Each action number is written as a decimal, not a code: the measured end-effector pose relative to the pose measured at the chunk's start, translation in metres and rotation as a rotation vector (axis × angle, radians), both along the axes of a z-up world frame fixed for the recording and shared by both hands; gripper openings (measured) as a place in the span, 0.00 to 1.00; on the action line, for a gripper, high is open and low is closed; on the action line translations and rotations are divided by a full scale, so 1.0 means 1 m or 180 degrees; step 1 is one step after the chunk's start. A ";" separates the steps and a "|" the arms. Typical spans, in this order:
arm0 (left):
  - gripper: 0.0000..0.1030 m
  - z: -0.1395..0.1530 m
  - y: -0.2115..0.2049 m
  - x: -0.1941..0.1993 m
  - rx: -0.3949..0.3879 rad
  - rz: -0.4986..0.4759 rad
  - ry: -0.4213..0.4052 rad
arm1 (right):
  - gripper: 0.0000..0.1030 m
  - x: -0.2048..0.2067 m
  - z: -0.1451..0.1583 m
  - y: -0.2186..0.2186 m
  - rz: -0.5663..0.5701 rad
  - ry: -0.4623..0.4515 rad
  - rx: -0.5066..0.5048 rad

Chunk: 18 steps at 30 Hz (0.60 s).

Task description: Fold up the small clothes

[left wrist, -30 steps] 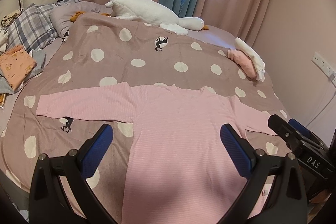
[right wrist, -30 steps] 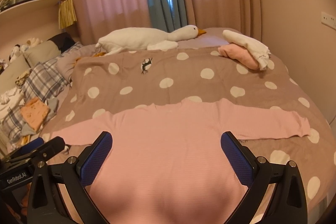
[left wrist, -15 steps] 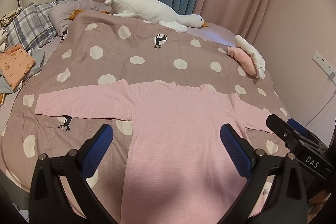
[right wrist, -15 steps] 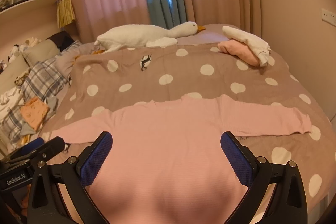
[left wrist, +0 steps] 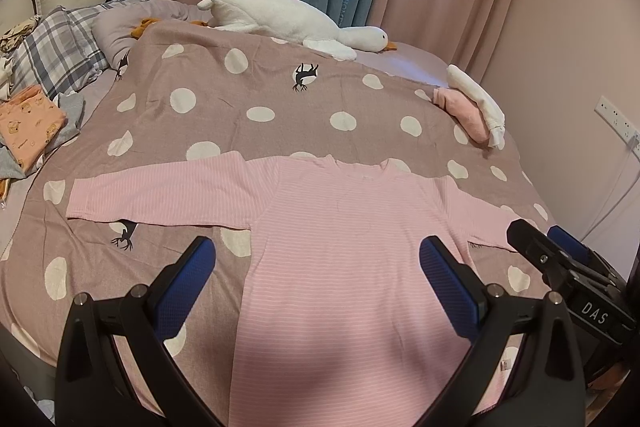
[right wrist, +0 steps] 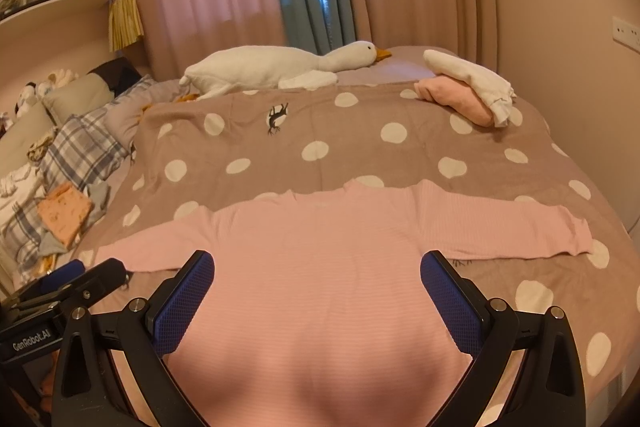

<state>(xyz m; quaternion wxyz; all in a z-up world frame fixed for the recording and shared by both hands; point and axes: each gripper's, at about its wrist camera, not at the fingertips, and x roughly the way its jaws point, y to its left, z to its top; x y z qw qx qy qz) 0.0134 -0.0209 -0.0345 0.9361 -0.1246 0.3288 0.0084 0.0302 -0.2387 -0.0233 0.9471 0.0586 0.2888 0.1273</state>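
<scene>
A pink striped long-sleeved shirt (left wrist: 340,235) lies flat on the dotted bedspread, neck away from me and both sleeves spread out sideways. My left gripper (left wrist: 318,283) hangs open above the shirt's lower body, nothing between its blue pads. In the right wrist view the same shirt (right wrist: 320,267) fills the foreground, and my right gripper (right wrist: 318,299) is open over its lower body. The right gripper also shows at the right edge of the left wrist view (left wrist: 568,267). The left gripper's body shows at the lower left of the right wrist view (right wrist: 60,303).
The brown bedspread (left wrist: 280,99) with white dots covers the bed. A white plush goose (left wrist: 288,19) lies at the far edge. Folded pink and white clothes (left wrist: 472,107) sit at the far right. Plaid pillows (left wrist: 60,47) and an orange garment (left wrist: 28,127) lie left.
Both grippers have drawn back and lifted slightly, so the shirt sits a little lower and farther in both views. The shirt has not moved and both grippers stay open.
</scene>
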 end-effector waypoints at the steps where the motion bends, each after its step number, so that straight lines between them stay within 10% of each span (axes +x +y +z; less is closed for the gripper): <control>1: 0.99 0.000 0.000 0.000 -0.0001 -0.0001 0.0002 | 0.99 0.000 0.000 0.000 -0.0001 0.0002 0.0001; 18: 0.99 -0.002 -0.003 0.000 0.0031 -0.0002 0.0009 | 0.99 -0.001 -0.003 -0.001 -0.0007 0.0020 -0.0013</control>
